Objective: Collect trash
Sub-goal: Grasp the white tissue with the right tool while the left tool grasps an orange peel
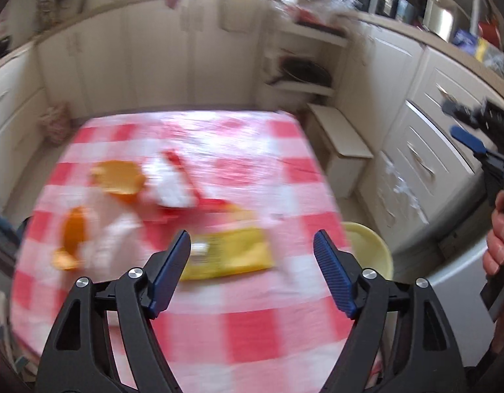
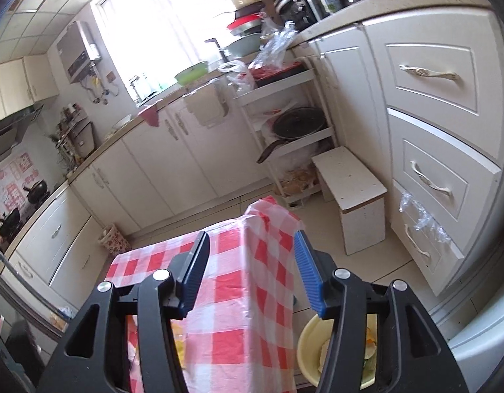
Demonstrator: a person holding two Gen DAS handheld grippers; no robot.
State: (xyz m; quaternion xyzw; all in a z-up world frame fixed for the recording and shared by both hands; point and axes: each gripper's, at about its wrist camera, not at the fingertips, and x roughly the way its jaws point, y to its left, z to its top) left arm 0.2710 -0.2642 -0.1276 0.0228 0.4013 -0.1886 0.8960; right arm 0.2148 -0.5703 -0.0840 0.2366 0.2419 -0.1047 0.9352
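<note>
**Both grippers free above the checked table**

On the table (image 1: 193,327), under its red-and-white cloth, the trash lies blurred: a yellow packet (image 1: 232,255) near the front edge, orange peel (image 1: 121,180) and a second peel (image 1: 72,239) toward the left edge, white paper (image 1: 173,183) and a red wrapper (image 1: 212,203) mid-table. The left gripper (image 1: 252,271) hovers above the front edge, jaws spread, nothing between them. The right gripper (image 2: 252,275) is likewise released and empty beyond the right edge, a hand (image 1: 497,239) gripping its handle. Just beside the right front corner stands a yellow bin (image 2: 309,353) with scraps inside.
</note>
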